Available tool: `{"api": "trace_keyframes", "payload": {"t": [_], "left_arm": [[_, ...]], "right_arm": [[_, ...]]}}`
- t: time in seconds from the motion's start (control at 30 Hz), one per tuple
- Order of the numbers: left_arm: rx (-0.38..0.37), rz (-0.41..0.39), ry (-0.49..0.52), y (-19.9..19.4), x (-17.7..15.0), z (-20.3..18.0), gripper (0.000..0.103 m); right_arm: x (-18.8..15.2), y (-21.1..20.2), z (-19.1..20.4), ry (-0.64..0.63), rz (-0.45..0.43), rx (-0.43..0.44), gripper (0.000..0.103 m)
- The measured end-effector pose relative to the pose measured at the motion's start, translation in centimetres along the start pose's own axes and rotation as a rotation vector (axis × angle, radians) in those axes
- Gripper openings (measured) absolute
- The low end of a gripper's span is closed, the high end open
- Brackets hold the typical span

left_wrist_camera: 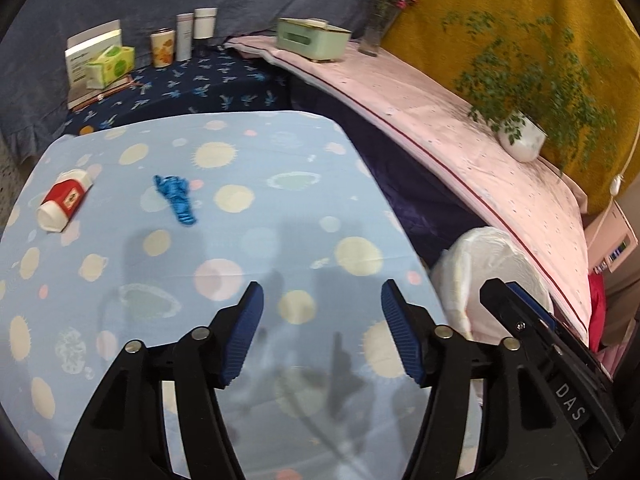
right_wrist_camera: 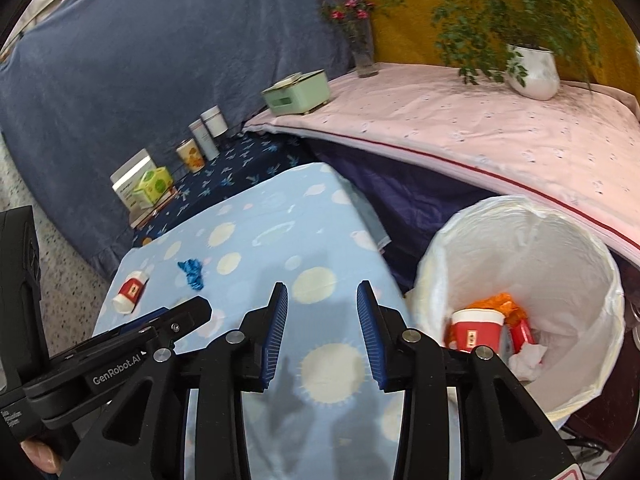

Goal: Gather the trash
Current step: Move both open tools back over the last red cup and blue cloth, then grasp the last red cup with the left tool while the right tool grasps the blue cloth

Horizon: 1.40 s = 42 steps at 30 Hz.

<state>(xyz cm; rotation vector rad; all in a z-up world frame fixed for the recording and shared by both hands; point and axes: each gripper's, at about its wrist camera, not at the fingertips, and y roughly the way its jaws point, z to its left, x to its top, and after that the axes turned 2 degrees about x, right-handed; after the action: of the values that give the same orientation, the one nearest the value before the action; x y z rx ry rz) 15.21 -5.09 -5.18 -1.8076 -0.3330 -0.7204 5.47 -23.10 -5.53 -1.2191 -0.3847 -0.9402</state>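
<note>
A red and white paper cup lies on its side at the far left of the light blue spotted table. A crumpled blue glove lies to its right. Both also show in the right wrist view: the cup, the glove. A white-lined trash bin stands right of the table and holds a red cup, orange wrapping and white paper. My left gripper is open and empty above the table's near part. My right gripper is open and empty over the table's right edge, beside the bin.
A dark blue patterned surface behind the table bears a tissue box, a cup and bottles. A pink-covered ledge on the right bears a green box, a flower vase and a potted plant.
</note>
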Motion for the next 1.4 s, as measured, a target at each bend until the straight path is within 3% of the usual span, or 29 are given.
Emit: {"api": "trace_keyframes", "payload": {"t": [0.37,0.83,1.07,1.4], "left_arm": [[0.107,-0.018,-0.129,-0.7,0.0,9.9,0.066],[0.299,-0.046,-0.24,-0.8,0.5,23.7,0.088],[0.332,-0.025,-0.279,1.3,1.8,28.1,0.088],[0.33,0.008,-0.291,5.0,3.6,30.5,0.088]], "right_arm": [[-1.2,4.2,7.3,-0.105,0.092,0.061,0.036],[-1.8,12.9,15.7,-0.172,0.205,0.126,0.039],[-1.8,17.5,18.8,-0.191,0.241,0.133,0.044],[-1.2,22.2,20.7,-0.199,0.269,0.118,0.045]]}}
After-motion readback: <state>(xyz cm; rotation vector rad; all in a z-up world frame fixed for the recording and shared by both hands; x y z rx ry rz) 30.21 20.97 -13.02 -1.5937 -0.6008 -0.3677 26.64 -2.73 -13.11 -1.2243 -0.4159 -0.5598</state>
